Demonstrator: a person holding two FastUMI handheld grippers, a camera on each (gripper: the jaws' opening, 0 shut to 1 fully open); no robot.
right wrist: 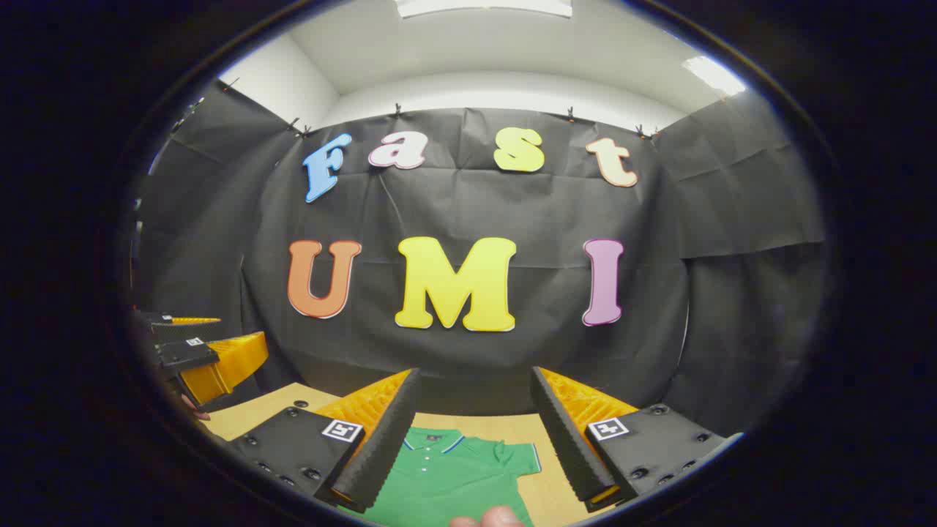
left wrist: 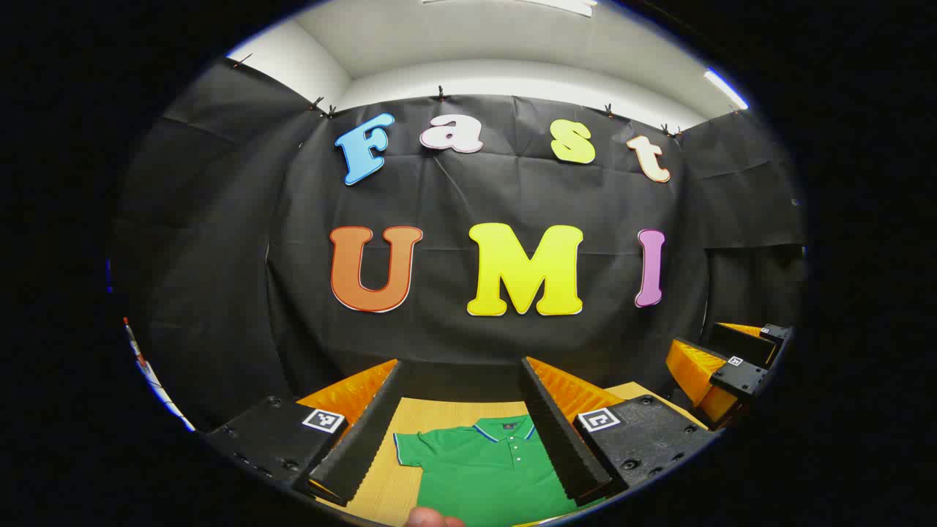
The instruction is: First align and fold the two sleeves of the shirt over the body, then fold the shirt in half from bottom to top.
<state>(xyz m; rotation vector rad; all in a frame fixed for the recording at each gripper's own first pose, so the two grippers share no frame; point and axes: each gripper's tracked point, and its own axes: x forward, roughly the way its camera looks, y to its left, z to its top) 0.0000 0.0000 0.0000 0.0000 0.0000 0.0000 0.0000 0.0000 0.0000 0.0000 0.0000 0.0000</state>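
Note:
A green polo shirt (left wrist: 483,468) lies flat on the wooden table (left wrist: 446,412), collar toward the far wall and its short sleeve (left wrist: 408,448) spread out. My left gripper (left wrist: 461,364) hovers above it, open, nothing between its fingers. In the right gripper view the same shirt (right wrist: 446,479) shows with its other sleeve (right wrist: 516,457) spread to the side. My right gripper (right wrist: 476,372) is open and empty above the shirt. Each gripper also appears beside the other: the right gripper (left wrist: 732,362) at the edge of the left gripper view, the left gripper (right wrist: 194,355) in the right gripper view.
Bare table (right wrist: 271,410) surrounds the shirt, and black cloth walls close the booth at the back and sides. A person's fingertip (left wrist: 433,518) pokes in at the lower edge, and another fingertip (right wrist: 492,517) shows likewise.

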